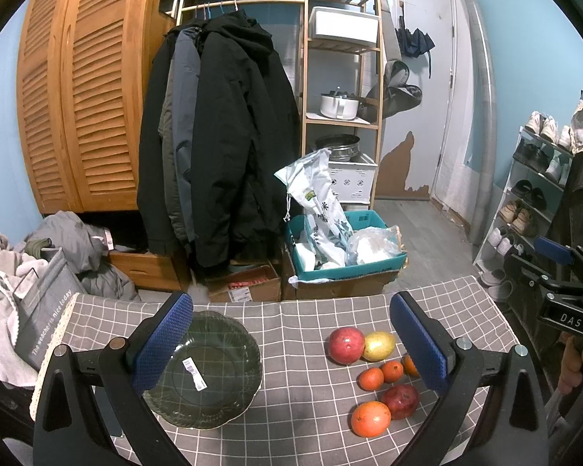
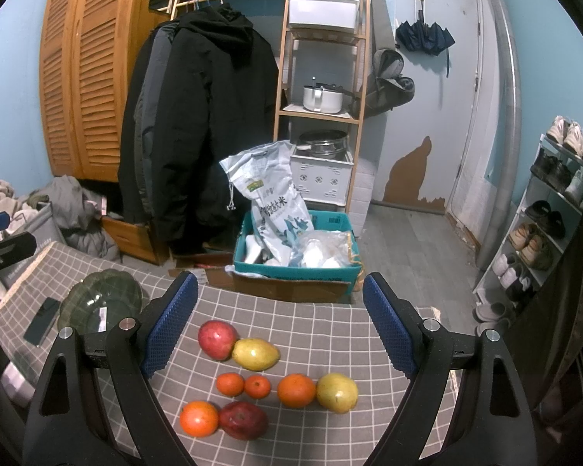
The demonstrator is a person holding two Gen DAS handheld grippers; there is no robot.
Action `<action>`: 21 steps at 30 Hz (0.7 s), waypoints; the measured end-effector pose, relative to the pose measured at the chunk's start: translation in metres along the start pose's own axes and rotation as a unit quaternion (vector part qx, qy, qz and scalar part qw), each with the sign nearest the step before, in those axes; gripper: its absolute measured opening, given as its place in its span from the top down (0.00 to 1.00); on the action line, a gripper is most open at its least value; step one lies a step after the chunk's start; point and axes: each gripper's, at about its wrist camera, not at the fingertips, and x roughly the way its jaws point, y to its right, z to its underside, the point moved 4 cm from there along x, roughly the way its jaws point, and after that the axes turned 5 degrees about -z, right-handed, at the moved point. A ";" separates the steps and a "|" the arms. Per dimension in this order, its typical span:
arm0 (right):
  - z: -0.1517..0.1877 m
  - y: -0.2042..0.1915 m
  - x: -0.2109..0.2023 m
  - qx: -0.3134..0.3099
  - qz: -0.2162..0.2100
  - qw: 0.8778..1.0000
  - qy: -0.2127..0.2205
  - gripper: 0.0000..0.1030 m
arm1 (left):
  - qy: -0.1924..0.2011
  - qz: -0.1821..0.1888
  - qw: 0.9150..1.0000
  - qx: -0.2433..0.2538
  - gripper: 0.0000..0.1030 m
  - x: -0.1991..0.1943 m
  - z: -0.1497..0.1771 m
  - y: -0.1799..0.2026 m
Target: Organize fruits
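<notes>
Eight fruits lie loose on the table, all on its right half, in three rough rows as the right wrist view shows them. Two sit at the back, touching: a red apple and a yellow-green mango. Four make the middle row: two small tangerines side by side, then a larger orange touching a yellow pear-like fruit. Two sit nearest the camera, touching: another orange and a dark red apple. That counts two red apples, two oranges, two tangerines and two yellow fruits.

One dark green glass plate with a scalloped rim stands on the left half of the table, well apart from the fruit, with a white barcode sticker on it and nothing else. One dark phone lies flat just left of the plate.

The left gripper hangs over the table between plate and fruit, jaws spread wide and holding nothing. The right gripper hangs over the fruit, jaws likewise released.

The table wears a grey cloth with a white grid. Behind it are a teal box holding a rice sack and plastic bags, dark coats on a rail, louvred wooden doors, a wooden shelf unit with a pot and bins, a pale door with a hung umbrella, and a shoe rack at the right.
</notes>
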 end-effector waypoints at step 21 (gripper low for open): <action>-0.003 -0.001 -0.001 -0.003 0.001 1.000 -0.001 0.17 | -0.004 -0.003 1.000 -0.002 0.01 -0.003 0.004 0.004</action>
